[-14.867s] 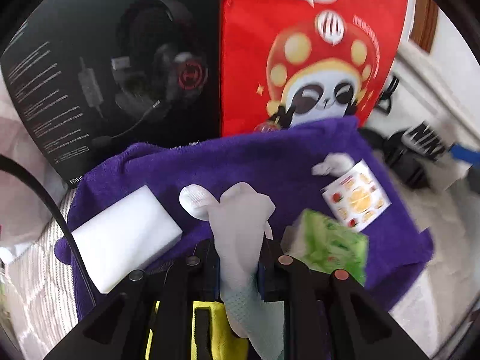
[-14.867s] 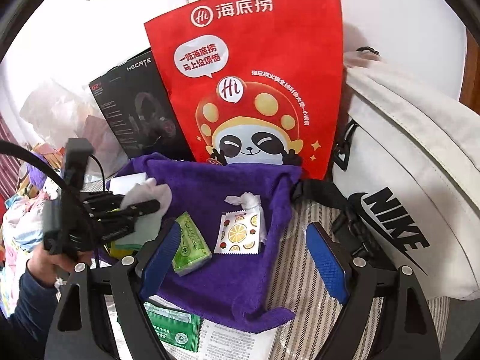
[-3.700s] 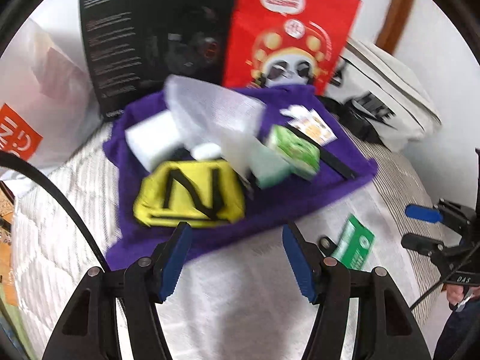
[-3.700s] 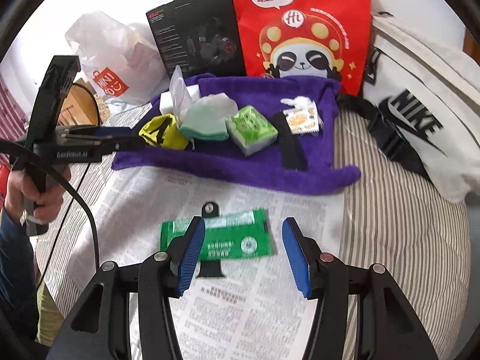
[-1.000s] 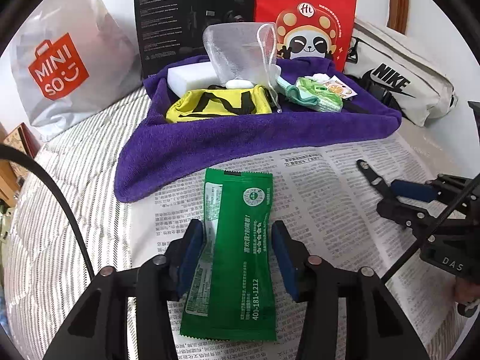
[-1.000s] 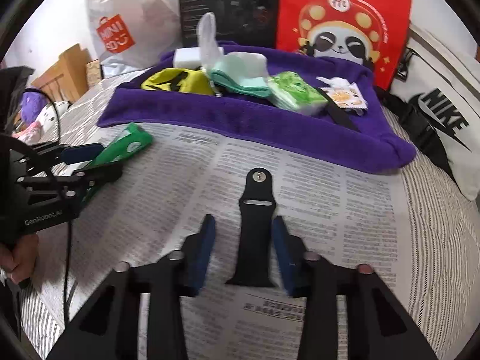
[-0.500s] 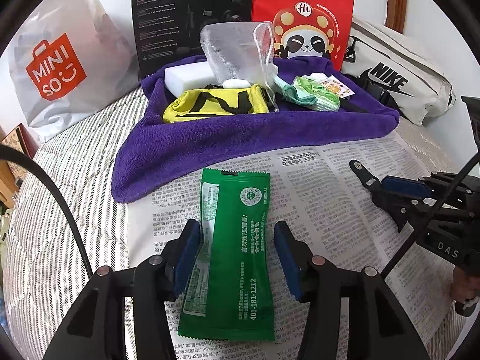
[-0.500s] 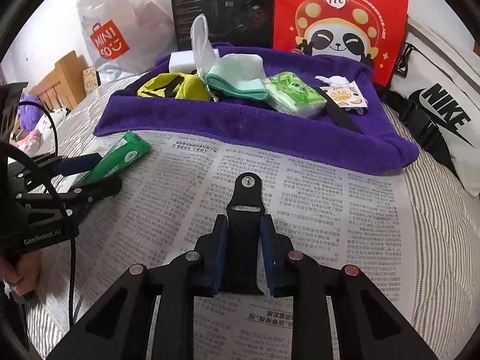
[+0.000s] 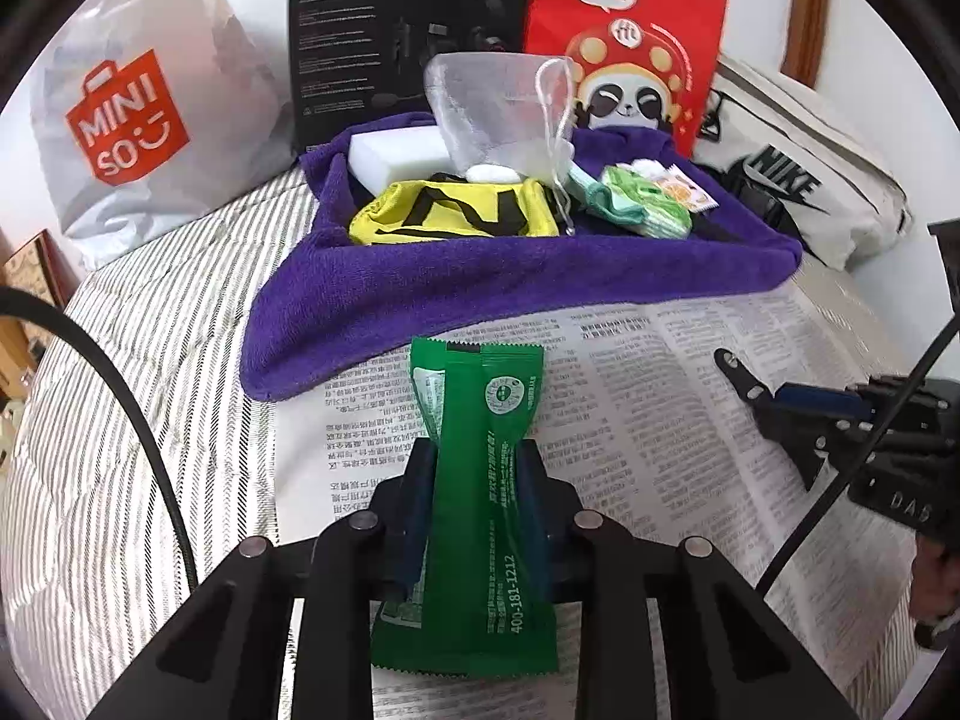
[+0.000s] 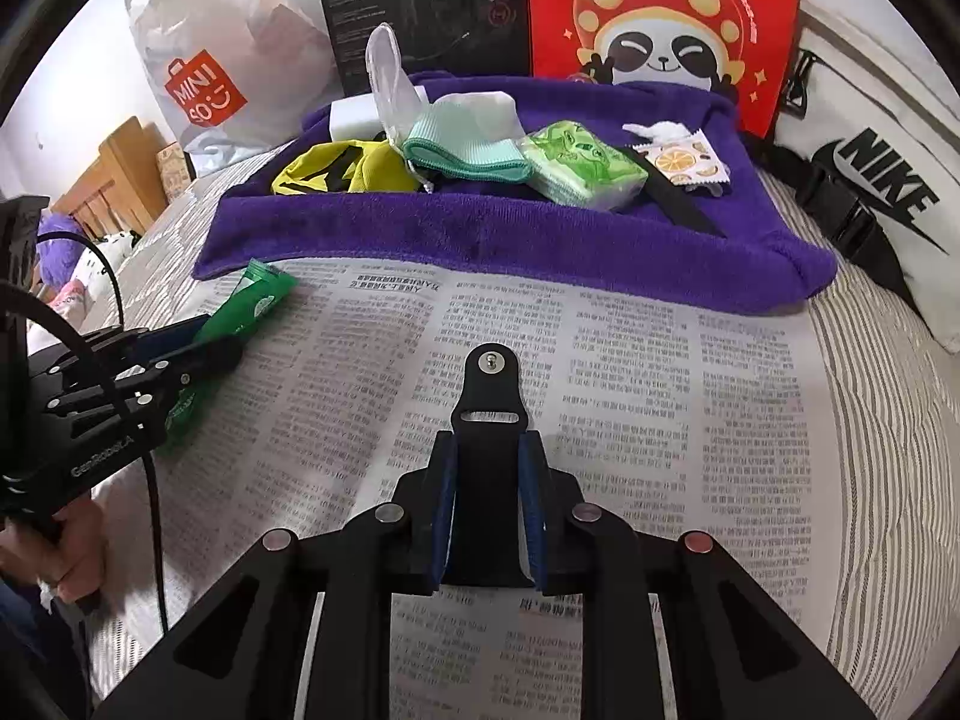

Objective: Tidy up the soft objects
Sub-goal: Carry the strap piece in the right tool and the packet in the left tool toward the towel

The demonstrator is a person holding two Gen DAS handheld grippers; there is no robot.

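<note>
**Both grippers closed on their items, towel beyond**

Nearest to us, the left gripper [image 9: 477,468] has just been closing and now pinches the green sachet [image 9: 480,480] between its pads; the sachet's middle is squeezed narrow and its far end lies on the newspaper [image 9: 630,372]. Likewise, our right gripper [image 10: 487,480] has eased shut on the black strap [image 10: 489,414], whose rounded tip points away over the printed page. Beyond the newspaper we see the purple towel [image 10: 540,240] spread on the striped bedding [image 9: 150,360]. On the towel lie a yellow pouch [image 9: 456,210], a white sponge block [image 9: 402,150], a clear drawstring bag [image 9: 498,102], a mint cloth [image 10: 462,150], a green tissue pack [image 10: 576,168] and an orange-print sachet [image 10: 684,162]. Farthest back stand a black headset box [image 9: 408,18], a red panda bag [image 10: 660,18], a white shopping bag [image 9: 126,120] and a white sports bag [image 10: 870,162].
</note>
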